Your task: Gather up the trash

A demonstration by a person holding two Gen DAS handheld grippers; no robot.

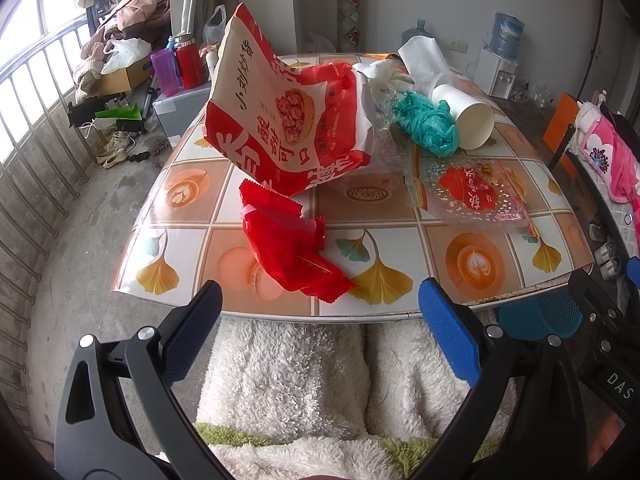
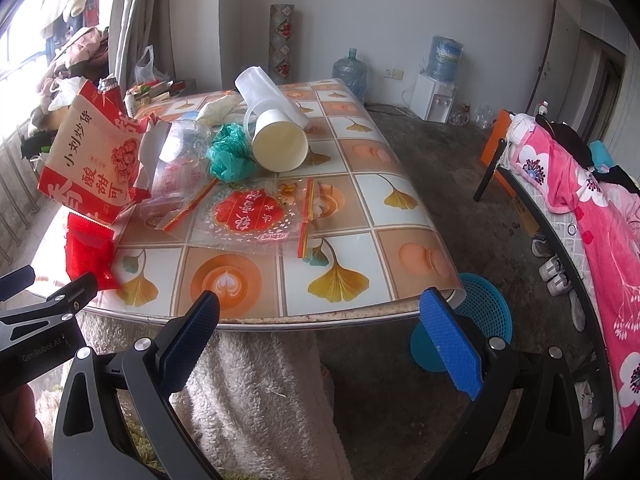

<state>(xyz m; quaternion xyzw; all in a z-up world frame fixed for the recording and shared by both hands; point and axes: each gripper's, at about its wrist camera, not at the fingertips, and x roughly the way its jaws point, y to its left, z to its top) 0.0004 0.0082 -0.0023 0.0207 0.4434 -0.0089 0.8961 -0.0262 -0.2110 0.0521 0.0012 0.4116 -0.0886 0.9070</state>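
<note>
Both tools hang just short of the near edge of the worktop [image 1: 400, 216], over a lap draped in a fluffy white blanket [image 1: 304, 380]. The left hand-held gripper [image 1: 320, 332] has its blue-padded jaws spread wide with nothing between them and touches nothing; the right hand-held gripper [image 2: 320, 332] is spread just as wide, equally bare, its tips level with the worktop's edge. From the left wrist view, a crumpled red wrapper [image 1: 288, 252] lies nearest, at about 12 o'clock from the left jaws and close to the worktop's near edge. Behind it, leaning upright, stands a large red-and-white snack bag [image 1: 280, 120] printed with Chinese characters. At 1 o'clock, a flat clear plastic bag with a red label [image 1: 468, 192] lies on the tablecloth, and beyond it a bunched teal plastic bag [image 1: 424, 124] touches a white paper cup [image 1: 466, 114] tipped on its side with its mouth facing the camera. Crumpled white paper and clear film [image 1: 384, 76] pile up behind those. In the right wrist view a blue plastic basket [image 2: 484, 312] sits on the floor just beside the worktop's near right corner, at about 1 o'clock from the right jaws. A bed with a pink flowered blanket [image 2: 600, 216] runs along 3 o'clock, and a water dispenser [image 2: 436, 88] stands against the far wall.
</note>
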